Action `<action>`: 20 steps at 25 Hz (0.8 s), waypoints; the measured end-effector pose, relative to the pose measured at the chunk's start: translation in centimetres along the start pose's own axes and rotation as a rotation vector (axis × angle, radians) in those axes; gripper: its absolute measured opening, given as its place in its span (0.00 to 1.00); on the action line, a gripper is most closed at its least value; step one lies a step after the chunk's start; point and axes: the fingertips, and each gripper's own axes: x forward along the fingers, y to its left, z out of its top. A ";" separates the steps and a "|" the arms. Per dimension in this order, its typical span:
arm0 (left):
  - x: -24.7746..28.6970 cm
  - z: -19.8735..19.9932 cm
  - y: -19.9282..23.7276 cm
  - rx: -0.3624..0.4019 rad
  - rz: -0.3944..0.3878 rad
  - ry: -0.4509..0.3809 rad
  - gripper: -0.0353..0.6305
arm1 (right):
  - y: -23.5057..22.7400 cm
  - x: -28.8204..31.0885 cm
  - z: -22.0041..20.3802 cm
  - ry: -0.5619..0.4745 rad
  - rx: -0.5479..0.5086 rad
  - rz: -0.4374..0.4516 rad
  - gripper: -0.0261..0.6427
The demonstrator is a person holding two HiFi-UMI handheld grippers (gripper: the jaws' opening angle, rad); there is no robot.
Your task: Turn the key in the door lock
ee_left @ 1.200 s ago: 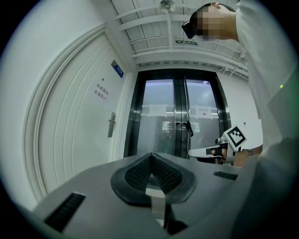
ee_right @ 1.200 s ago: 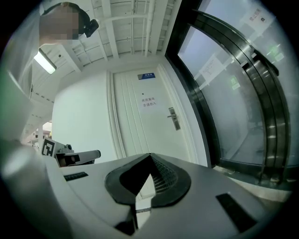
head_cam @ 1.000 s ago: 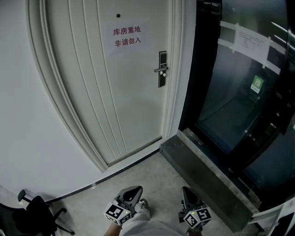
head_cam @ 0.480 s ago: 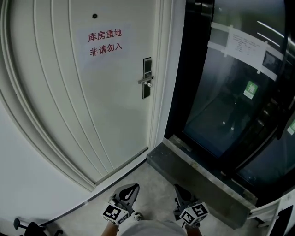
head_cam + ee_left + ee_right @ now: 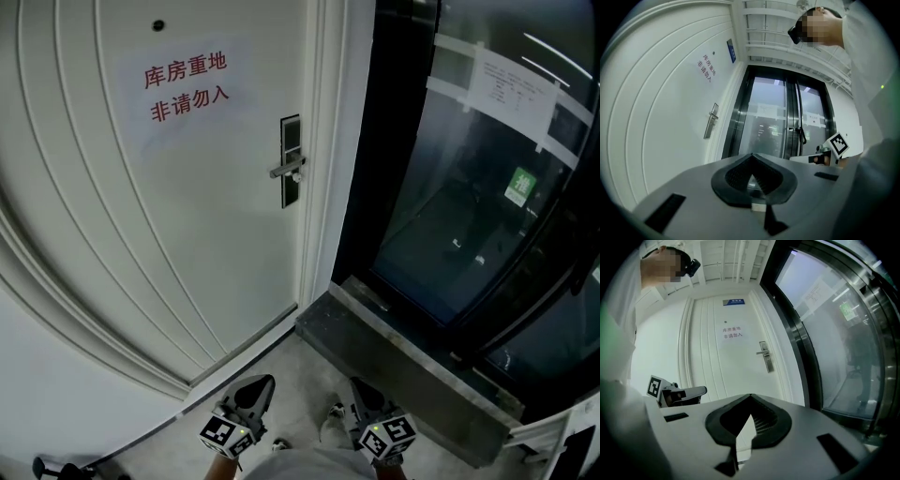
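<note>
Ahead, at about twelve o'clock from both tools in the head view, the door lock (image 5: pixel 291 159) sits as a dark upright plate on the right edge of the pale panelled door (image 5: pixel 187 216), with a lever handle (image 5: pixel 286 171) across it. Something small may hang by the lever, but it is too small to call a key. The left hand-held gripper (image 5: pixel 255 389) and the right hand-held gripper (image 5: pixel 361 392) are low in the frame, well apart from the lock. Each one's own view shows its jaws together at the tips with nothing between them.

Only the right gripper view shows the blue sign (image 5: pixel 733 302) over the door. The head view alone gives the peephole (image 5: pixel 158 25) and the grey floor (image 5: pixel 300 375).

A paper notice (image 5: pixel 186 82) with red characters hangs at eleven o'clock of the lock. Dark glass doors (image 5: pixel 469 197) fill two o'clock above a stone step (image 5: pixel 403 361). A chair base (image 5: pixel 56 467) at eight o'clock is cut off by the frame.
</note>
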 end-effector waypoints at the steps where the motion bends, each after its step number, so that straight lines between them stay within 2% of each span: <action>1: 0.8 0.1 0.4 0.005 0.007 -0.001 0.06 | -0.8 0.8 0.1 0.000 -0.010 0.000 0.04; 9: 9.8 1.4 2.5 0.004 0.083 -0.012 0.06 | -9.0 6.9 3.5 -0.001 -0.084 0.059 0.04; 16: 16.1 3.6 4.5 0.052 0.235 -0.033 0.06 | -15.7 12.0 7.2 0.006 -0.138 0.168 0.04; 20: 17.3 3.6 4.9 0.063 0.323 -0.042 0.06 | -18.2 14.2 7.0 0.040 -0.156 0.217 0.04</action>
